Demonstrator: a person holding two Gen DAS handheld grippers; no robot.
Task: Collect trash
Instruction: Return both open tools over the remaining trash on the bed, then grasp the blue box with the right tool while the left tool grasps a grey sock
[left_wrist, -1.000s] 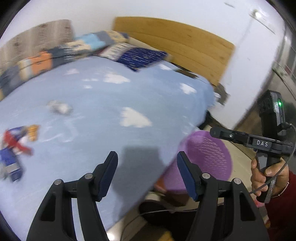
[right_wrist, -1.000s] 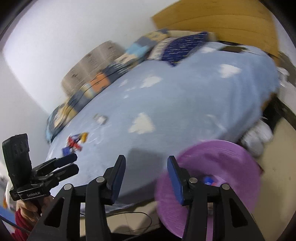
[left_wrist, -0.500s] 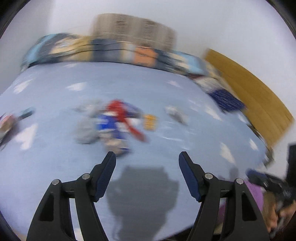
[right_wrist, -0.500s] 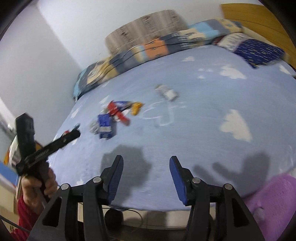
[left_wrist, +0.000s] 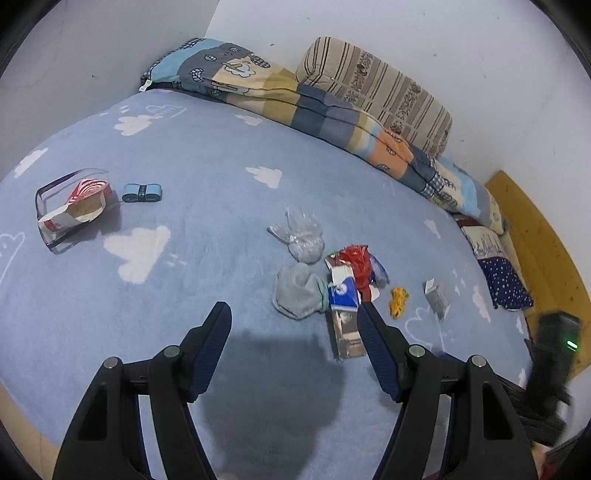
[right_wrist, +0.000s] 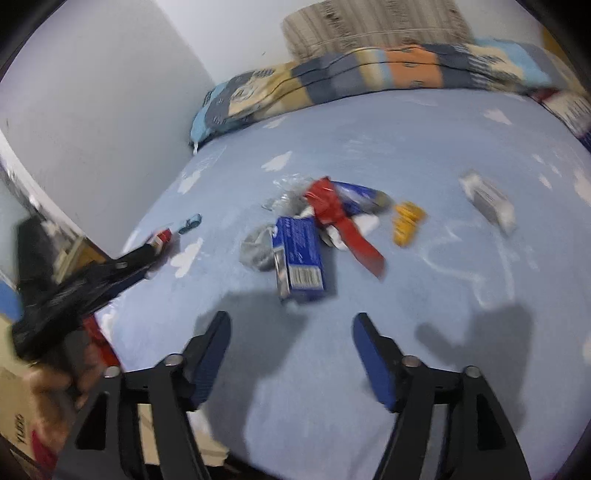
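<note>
Both the left gripper (left_wrist: 293, 325) and right gripper (right_wrist: 290, 334) hang open and empty, the right's jaws just widened, with wrappers, blue carton (right_wrist: 299, 251) and red ribbon (right_wrist: 347, 225) uncollected on the bed (left_wrist: 184, 155).

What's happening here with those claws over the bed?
A person is collecting trash off a blue bed sheet, with a claw in each hand. Both the left claw and the right claw are open and empty; the right one has just been opening. They hang above a litter pile: a blue carton, a red wrapper, a grey sock.
</note>
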